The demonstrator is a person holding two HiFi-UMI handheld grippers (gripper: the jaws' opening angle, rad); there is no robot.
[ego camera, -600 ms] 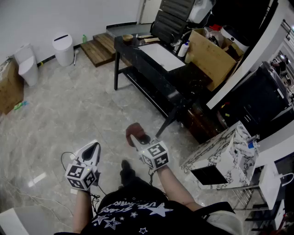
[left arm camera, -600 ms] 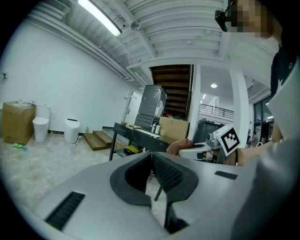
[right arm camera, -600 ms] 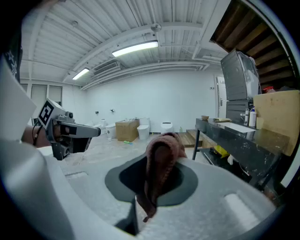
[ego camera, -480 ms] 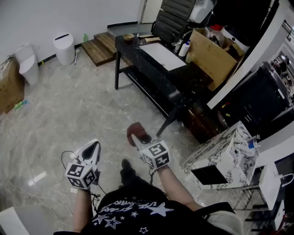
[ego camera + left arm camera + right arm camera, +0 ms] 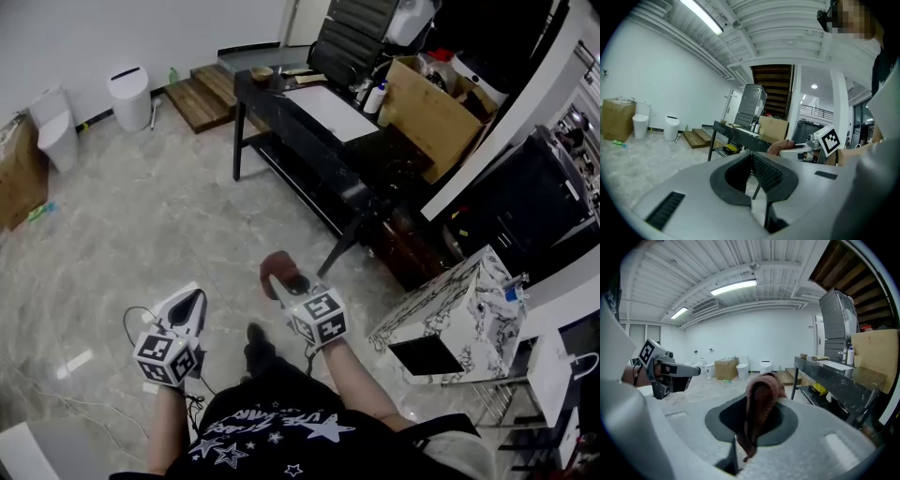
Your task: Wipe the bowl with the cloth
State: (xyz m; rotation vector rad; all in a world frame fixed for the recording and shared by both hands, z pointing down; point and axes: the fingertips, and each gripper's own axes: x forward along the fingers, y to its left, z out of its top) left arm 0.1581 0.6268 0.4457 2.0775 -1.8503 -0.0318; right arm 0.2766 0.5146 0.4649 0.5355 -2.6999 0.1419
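Observation:
A small wooden bowl sits on the far end of the long black table; in the right gripper view the bowl shows tiny on that tabletop. My right gripper is held low over the floor, well short of the table, shut on a reddish-brown cloth that drapes over its jaws. The cloth bunches at the gripper's tip in the head view. My left gripper hangs beside it to the left. Its jaws are shut with nothing between them.
A white mat and a bottle lie on the table. A cardboard box stands behind it, and a marble-patterned cabinet is at my right. White bins and wooden steps line the far wall. Cables trail on the floor.

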